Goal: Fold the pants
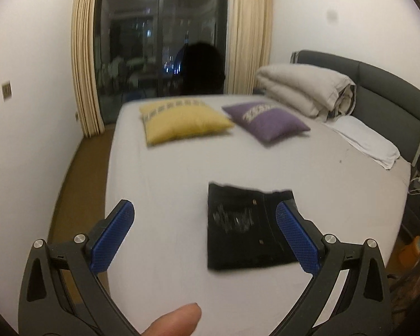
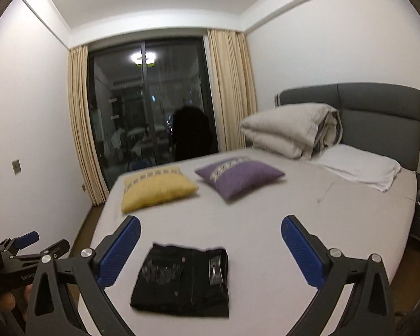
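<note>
Already folded into a compact rectangle, the black pants [image 2: 182, 277] lie flat on the bed [image 2: 266, 224] near its front edge, well apart from the yellow pillow [image 2: 156, 189] and purple pillow [image 2: 238, 176] farther back. Both the left claw [image 1: 204, 221] and right claw [image 2: 210, 238] hover above the bed with jaws spread wide, holding nothing and clear of the pants.

Yellow cushion [image 2: 156, 189], purple cushion [image 2: 239, 176], folded duvet [image 2: 291, 130], perhaps a chair [image 2: 191, 133]
</note>
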Available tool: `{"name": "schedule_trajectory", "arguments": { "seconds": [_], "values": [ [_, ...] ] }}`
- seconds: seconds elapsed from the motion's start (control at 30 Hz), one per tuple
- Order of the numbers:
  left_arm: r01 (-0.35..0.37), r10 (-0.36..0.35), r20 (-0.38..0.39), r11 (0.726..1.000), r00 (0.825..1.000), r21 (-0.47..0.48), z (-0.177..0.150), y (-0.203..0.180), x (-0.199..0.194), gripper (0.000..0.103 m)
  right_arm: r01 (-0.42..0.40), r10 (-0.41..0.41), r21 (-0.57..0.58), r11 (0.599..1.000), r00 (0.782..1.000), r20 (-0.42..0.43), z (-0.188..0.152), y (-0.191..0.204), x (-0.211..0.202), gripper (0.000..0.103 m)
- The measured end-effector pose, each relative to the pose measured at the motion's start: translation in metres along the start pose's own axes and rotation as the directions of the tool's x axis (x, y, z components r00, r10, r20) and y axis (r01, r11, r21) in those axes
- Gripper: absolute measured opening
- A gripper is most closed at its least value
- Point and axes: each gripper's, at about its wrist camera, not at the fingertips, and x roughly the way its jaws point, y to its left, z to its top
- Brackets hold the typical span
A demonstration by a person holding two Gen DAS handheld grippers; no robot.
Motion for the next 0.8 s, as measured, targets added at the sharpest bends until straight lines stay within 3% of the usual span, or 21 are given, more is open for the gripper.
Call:
{"name": "schedule_trajectory", "arguments": {
  "seconds": [0.37, 0.8],
  "values": [
    [-0.024, 0.023, -0.086, 1.0, 0.996, -0.003, -0.024, -0.001, 0.033, 0.103, 0.032, -0.028, 0.017, 0.999, 0.983, -0.182, -0.03, 0.007, 0.028, 0.103],
    [-0.028, 0.029, -0.15, 1.0, 0.988, 0.009, -0.041, -0.005, 0.064, 0.103, 0.007, -0.008, -0.006, 1.0, 0.965, -0.263, -0.042, 0.025, 0.034, 0.103]
  ]
}}
